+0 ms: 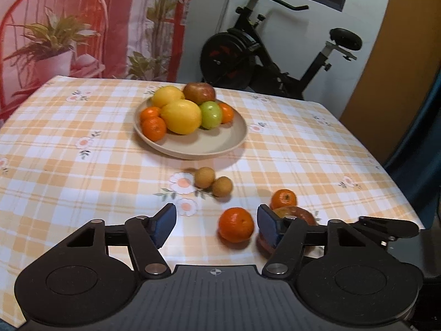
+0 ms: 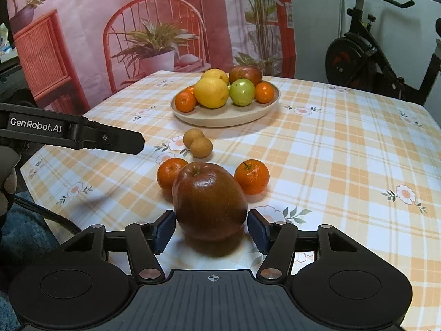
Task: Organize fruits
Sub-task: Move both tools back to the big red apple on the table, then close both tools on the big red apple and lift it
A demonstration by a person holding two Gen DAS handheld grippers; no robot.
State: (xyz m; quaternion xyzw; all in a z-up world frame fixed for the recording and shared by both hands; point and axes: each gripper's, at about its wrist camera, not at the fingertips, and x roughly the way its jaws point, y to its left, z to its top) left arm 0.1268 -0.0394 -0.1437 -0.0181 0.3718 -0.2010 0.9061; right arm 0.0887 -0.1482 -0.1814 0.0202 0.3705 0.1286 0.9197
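An orange-and-white checked tablecloth (image 2: 344, 151) printed with white flowers is seen; a beige plate (image 2: 228, 117) is filled with yellow, green, red and orange fruit; a dark red apple (image 2: 209, 201), orange mandarins (image 2: 252, 176) and tan longans (image 2: 197, 143) are shown

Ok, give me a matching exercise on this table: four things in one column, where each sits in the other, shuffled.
Things:
1. big red apple
2. green apple
3. two small brown fruits
4. exercise bike

Places:
A. on the plate
B. on the tablecloth, just in front of the plate
C. between the pads of the right tool
D. against the white wall

Pairs: 1-C, 2-A, 3-B, 4-D
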